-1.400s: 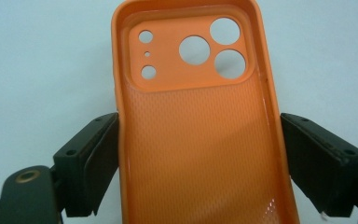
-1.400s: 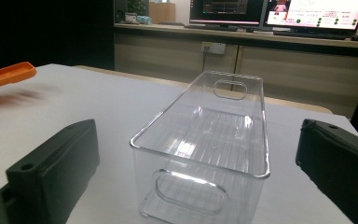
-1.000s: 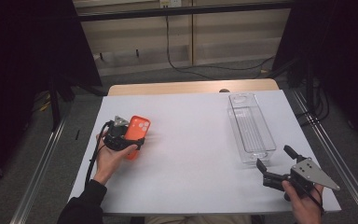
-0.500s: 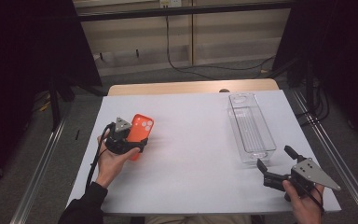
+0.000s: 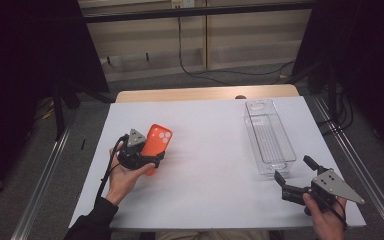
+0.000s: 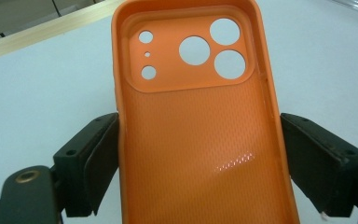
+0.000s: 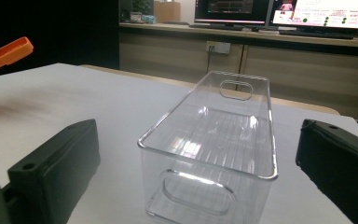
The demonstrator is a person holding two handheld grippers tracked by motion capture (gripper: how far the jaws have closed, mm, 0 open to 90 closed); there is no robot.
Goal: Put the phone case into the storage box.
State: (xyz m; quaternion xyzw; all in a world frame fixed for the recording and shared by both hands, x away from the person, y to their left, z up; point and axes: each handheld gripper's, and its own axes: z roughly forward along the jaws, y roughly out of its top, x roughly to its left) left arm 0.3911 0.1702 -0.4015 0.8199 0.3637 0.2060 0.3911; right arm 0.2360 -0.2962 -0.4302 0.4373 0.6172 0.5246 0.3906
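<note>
My left gripper [image 5: 147,159] has its jaws clamped on the sides of the orange phone case [image 5: 156,145], held above the desk [image 5: 210,150] near its left edge. My right gripper [image 5: 292,176], jaws spread and empty, faces the clear bin [image 5: 270,137] at the right edge.

Even overhead light brightens the white bench [image 5: 210,150] while the surrounding room stays dark. Glare glints on the orange phone case [image 6: 200,140]; the clear bin [image 7: 214,144] sparkles, monitors behind overexposed.
</note>
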